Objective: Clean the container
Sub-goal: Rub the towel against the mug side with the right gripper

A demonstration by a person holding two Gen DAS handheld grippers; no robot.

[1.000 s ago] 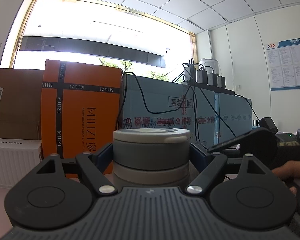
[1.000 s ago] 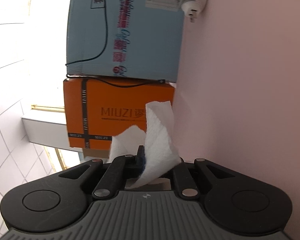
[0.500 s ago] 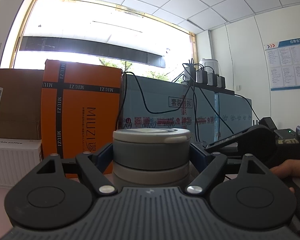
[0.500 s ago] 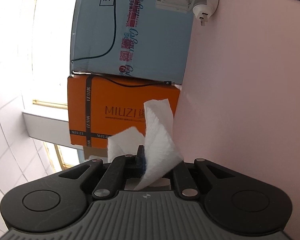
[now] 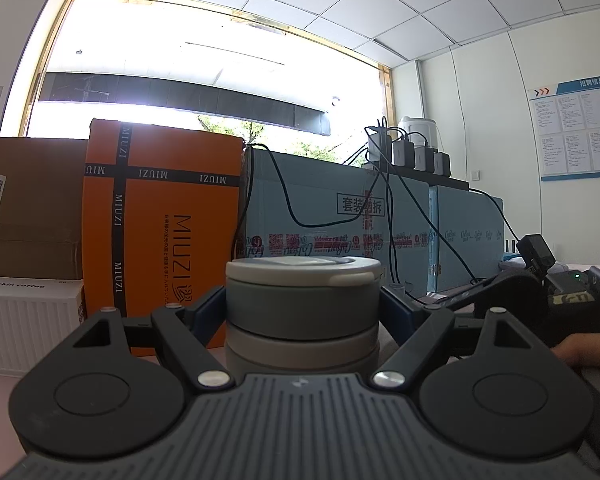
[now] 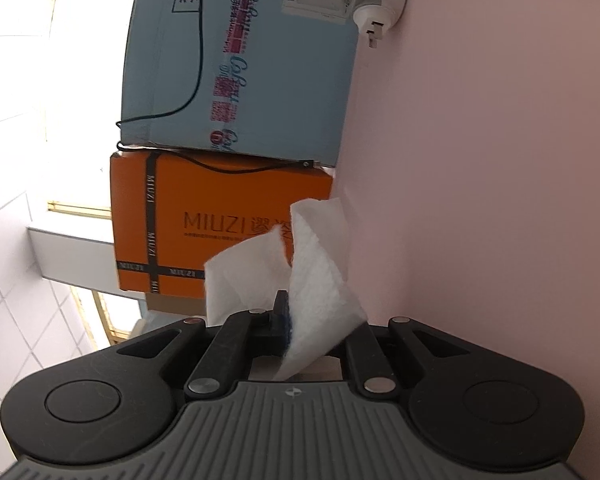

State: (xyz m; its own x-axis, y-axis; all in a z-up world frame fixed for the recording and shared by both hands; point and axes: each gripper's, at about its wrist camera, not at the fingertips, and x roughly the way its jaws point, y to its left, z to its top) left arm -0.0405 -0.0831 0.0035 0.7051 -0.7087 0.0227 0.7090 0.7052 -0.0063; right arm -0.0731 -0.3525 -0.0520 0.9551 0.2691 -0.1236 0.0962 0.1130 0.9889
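The left gripper (image 5: 303, 308) clasped the grey container (image 5: 302, 304) at lower centre, upright, boxes close behind it. The right gripper (image 6: 288, 316), rolled sideways, pinched a white paper towel (image 6: 316, 280); bare pink counter (image 6: 480, 180) filled the frame's right half.

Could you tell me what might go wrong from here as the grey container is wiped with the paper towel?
1. The right gripper pinches only a corner of the paper towel; the loose sheet could tear or slip out under wiping pressure.
2. The left gripper squeezes just one band of the ribbed container, which might collapse or twist when pushed.
3. Cables hang close behind; a wide sweep could snag them.
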